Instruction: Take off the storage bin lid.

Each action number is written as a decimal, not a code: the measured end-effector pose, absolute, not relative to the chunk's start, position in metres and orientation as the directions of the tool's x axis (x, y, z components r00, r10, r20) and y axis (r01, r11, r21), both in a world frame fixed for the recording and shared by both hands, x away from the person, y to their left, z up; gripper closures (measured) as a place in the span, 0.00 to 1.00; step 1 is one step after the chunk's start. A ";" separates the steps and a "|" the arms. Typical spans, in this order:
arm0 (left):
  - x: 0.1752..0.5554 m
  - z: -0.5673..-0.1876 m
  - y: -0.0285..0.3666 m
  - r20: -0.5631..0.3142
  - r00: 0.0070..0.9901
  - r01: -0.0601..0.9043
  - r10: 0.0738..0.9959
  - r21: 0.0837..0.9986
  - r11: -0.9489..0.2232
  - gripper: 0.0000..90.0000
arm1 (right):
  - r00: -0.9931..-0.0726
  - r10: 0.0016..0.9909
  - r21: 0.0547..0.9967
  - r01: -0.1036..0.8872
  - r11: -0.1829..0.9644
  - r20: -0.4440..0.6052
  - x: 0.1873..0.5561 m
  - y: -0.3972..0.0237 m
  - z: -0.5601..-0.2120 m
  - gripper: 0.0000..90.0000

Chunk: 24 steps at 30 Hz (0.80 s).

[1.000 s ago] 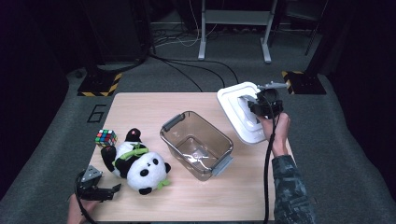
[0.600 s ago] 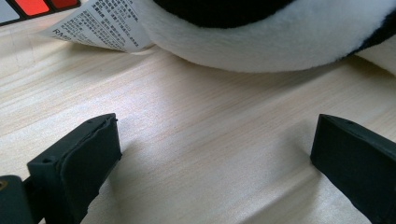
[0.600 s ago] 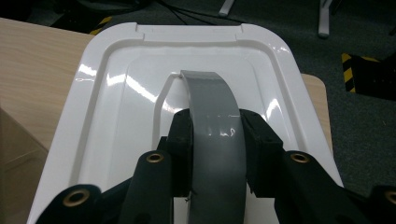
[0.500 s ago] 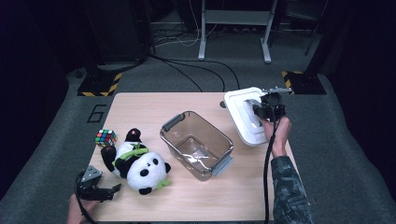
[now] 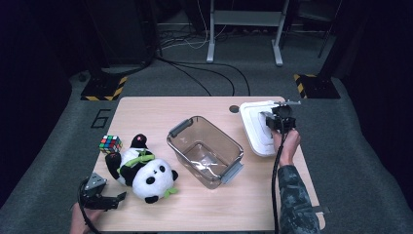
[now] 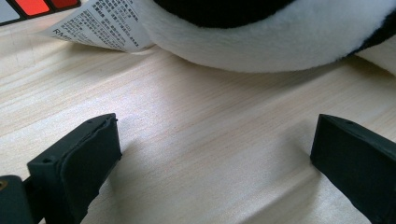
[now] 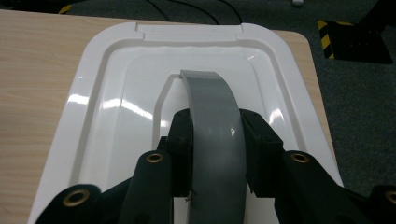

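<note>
Jaws of the right gripper (image 7: 215, 140) are clenched on the grey handle (image 7: 212, 116), an arched strap that rises from the middle of the white lid (image 7: 116, 93). The lid is a glossy rectangle with rounded corners, a raised rim and a stepped centre panel. In the high view it lies at the far right of the table (image 5: 195, 105), near that edge, with the right gripper (image 5: 278, 119) over it and the person's hand just behind.

Beside the lid, toward the table's middle, stands a clear plastic bin (image 5: 207, 151) with grey latch handles at both ends, open at the top and apart from the lid. Further left lies a panda plush (image 5: 143, 170), and past it a colour cube (image 5: 110, 144).

The left gripper (image 5: 109, 201) rests at the near left corner, released, its jaws wide apart on bare wood just short of the panda plush (image 6: 261, 37), whose paper tag (image 6: 100, 23) hangs down to the tabletop.

Compared with a second ago, the lid has shifted toward the right edge and settled lower, and the right gripper has come down with it. The left gripper has kept its place.
</note>
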<state>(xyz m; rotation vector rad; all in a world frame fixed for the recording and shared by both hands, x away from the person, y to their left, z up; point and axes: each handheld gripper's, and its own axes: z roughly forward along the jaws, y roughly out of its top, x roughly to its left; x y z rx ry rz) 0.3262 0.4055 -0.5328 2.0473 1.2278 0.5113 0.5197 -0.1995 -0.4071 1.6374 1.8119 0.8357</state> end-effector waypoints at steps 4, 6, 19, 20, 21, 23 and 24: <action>0.326 -0.532 0.406 -0.015 0.481 0.616 0.877 0.718 -0.326 0.02 | -0.076 0.997 0.746 0.665 0.033 0.023 0.523 -0.203 -0.423 0.74; 0.326 -0.533 0.406 -0.014 0.476 0.609 0.879 0.726 -0.318 0.02 | -0.066 0.997 0.738 0.674 0.025 0.027 0.524 -0.203 -0.431 0.74; 0.326 -0.533 0.406 -0.014 0.477 0.611 0.879 0.724 -0.320 0.02 | -0.037 0.999 0.715 0.699 0.015 0.015 0.525 -0.202 -0.467 0.74; 0.326 -0.532 0.406 -0.013 0.478 0.613 0.878 0.721 -0.322 0.02 | -0.037 0.999 0.714 0.700 0.016 0.013 0.525 -0.202 -0.469 0.74; 0.326 -0.532 0.406 -0.013 0.478 0.613 0.878 0.721 -0.323 0.02 | -0.033 0.999 0.710 0.704 0.012 0.016 0.525 -0.201 -0.472 0.74; 0.326 -0.532 0.406 -0.013 0.478 0.613 0.878 0.721 -0.323 0.02 | -0.032 0.999 0.706 0.708 0.012 0.016 0.525 -0.201 -0.476 0.74; 0.326 -0.533 0.406 -0.014 0.476 0.610 0.879 0.726 -0.319 0.02 | -0.032 0.999 0.704 0.710 0.013 0.013 0.525 -0.200 -0.478 0.74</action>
